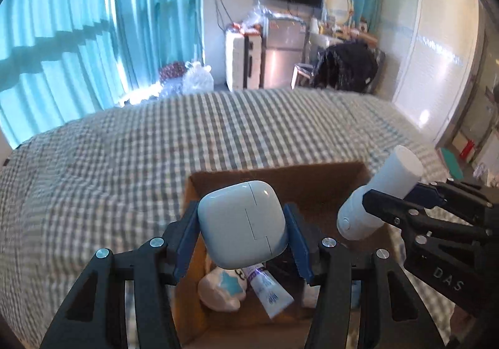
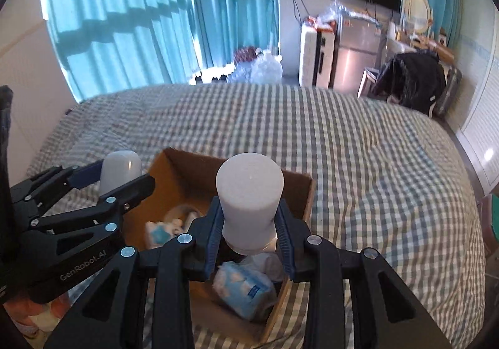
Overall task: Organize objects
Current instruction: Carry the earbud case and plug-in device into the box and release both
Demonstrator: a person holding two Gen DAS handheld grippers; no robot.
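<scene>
Here, smooth white rounded case (image 1: 242,226).

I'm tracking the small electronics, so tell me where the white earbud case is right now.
The white earbud case is clamped in the left gripper, held above the open cardboard box on the checked bed, left of the white bottle in the right gripper.

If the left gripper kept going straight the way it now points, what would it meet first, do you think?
Probably the cardboard box: the left gripper, shut on the white case, points over its open top toward the far wall. Depth is unclear.
</scene>
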